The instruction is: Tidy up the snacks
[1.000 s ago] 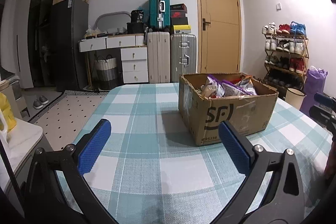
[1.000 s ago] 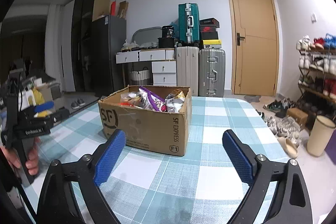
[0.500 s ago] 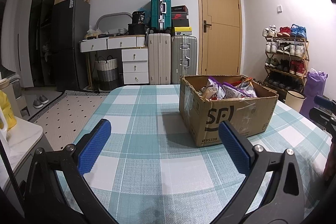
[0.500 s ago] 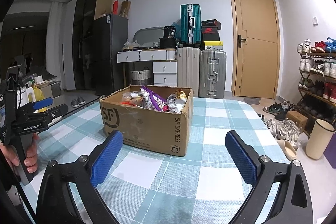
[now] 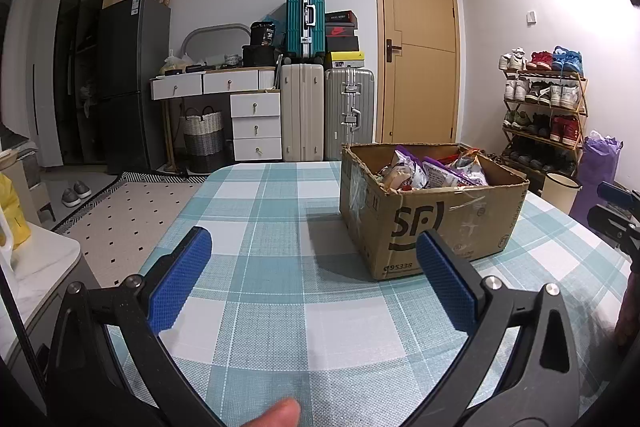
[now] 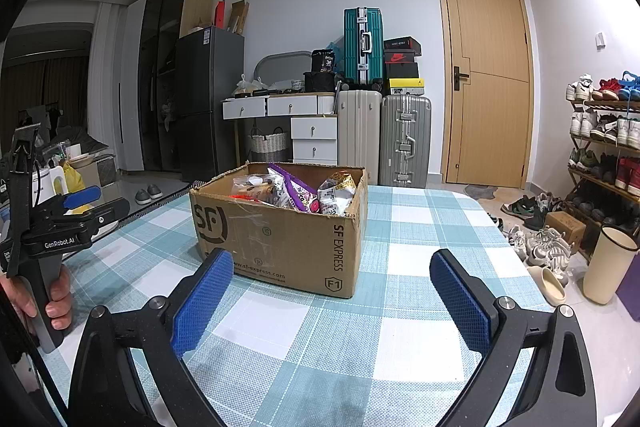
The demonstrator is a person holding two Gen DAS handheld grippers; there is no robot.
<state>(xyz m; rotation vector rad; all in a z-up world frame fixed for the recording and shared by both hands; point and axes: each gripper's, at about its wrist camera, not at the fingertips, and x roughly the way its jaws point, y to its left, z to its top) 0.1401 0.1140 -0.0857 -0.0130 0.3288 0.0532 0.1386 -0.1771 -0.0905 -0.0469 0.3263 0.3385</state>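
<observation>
Snacks (image 6: 298, 190), crinkled purple and silver packets heaped in cardboard box (image 6: 280, 239), both hand-held grippers spread, empty

Both views have tilted slightly upward, so the box (image 5: 432, 211) sits a little lower in each. From the right view, the left tool (image 6: 82, 201) has risen and the hand (image 6: 52, 297) holding it shows more. A fingertip (image 5: 278, 413) has appeared at the left view's bottom edge.

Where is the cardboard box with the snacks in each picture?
Left wrist view: the cardboard box sits right of centre on the checked table.
Right wrist view: the box sits left of centre.
Shared landmark: the teal suitcase behind it.
</observation>
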